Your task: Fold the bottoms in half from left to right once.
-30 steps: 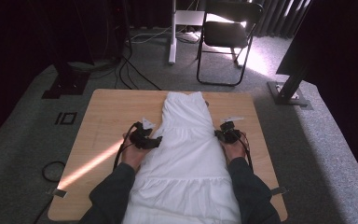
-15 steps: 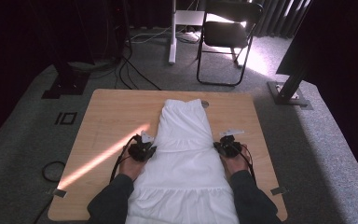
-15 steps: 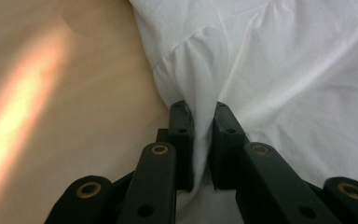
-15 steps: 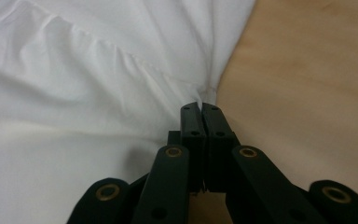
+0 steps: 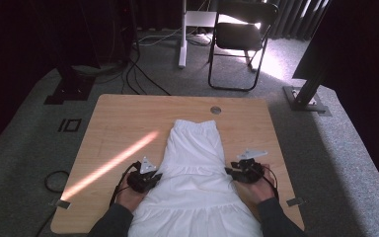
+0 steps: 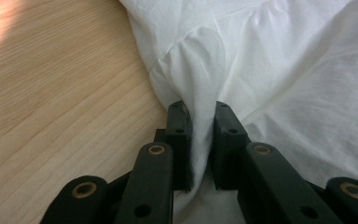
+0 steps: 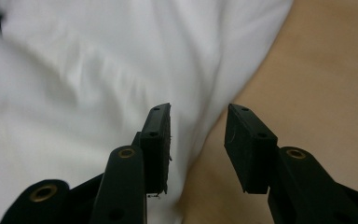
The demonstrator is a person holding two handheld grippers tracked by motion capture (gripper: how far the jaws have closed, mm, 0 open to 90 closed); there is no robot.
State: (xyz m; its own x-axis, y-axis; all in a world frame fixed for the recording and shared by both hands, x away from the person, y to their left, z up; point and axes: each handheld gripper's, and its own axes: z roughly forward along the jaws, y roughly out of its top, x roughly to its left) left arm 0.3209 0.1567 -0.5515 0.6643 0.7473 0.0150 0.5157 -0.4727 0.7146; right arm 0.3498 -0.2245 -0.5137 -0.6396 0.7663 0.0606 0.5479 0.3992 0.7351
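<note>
Fingers (image 6: 179, 140) of the left gripper (image 6: 201, 140) pinch a fold of the white garment (image 5: 195, 173) at its left edge, pads pressing the cloth. Those of the right gripper (image 7: 198, 144) have just been opening and stand apart over the garment's right edge, nothing clamped. Spread flat, the garment lies down the middle of the wooden table (image 5: 123, 123).

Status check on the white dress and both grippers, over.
Left gripper pinching a fold of the white dress at its edge. Right gripper just opened, nothing between the jaws. Dress flat on the table, nothing in the way.
</note>
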